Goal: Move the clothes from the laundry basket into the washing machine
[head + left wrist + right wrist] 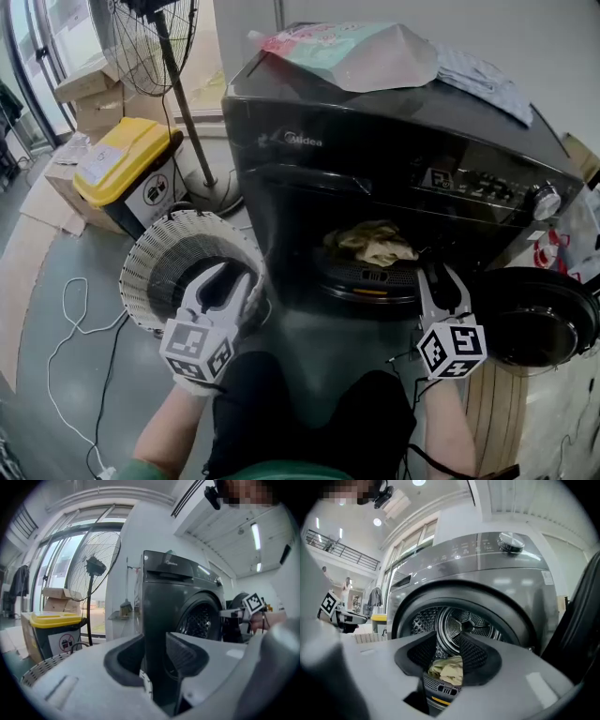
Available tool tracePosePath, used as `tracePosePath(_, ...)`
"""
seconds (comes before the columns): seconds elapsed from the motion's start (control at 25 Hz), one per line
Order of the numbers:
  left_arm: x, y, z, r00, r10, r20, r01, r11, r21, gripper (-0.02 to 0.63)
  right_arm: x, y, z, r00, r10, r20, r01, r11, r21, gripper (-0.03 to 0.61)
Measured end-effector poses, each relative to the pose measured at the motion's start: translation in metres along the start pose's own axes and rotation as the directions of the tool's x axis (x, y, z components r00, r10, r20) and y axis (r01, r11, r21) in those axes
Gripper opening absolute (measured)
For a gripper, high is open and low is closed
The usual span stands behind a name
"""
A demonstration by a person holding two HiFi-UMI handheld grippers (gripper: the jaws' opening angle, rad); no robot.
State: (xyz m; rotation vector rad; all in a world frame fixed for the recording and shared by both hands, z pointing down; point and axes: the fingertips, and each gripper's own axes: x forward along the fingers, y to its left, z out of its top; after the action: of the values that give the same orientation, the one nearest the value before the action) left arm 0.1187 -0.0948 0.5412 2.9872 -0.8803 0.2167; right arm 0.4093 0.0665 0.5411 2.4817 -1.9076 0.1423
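Just outside drum rim (pixel 478 597), right claw (pixel 439 277)

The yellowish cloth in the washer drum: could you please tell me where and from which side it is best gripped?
Probably pinch a raised fold on top of the yellowish cloth, coming level through the open front of the drum. It lies bunched at the front lip, folds upward, nearest the right gripper.

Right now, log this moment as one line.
left gripper: open, empty, by round white slatted laundry basket | right gripper: open, empty, facing steel drum | crumpled yellowish cloth: inside black front-loading washing machine, door open
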Motion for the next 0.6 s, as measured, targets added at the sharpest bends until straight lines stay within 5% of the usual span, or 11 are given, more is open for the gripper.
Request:
tracePosePath(0.32,-0.001,-0.004,0.008,1.0,-0.01,0.014,0.01,1.0,0.008,0.14,-0.034,-0.008,0.013,0.997,-0.049,0.058,0.043,0.995,0.094,0.09)
tracePosePath(0.6,-0.01,0.0,0.019,0.999,-0.003,0.034,0.002,1.0,0.016,0.135,-0.047,-0.003,0.024,0.993,-0.071,0.092,0.068,0.997,0.042,0.013)
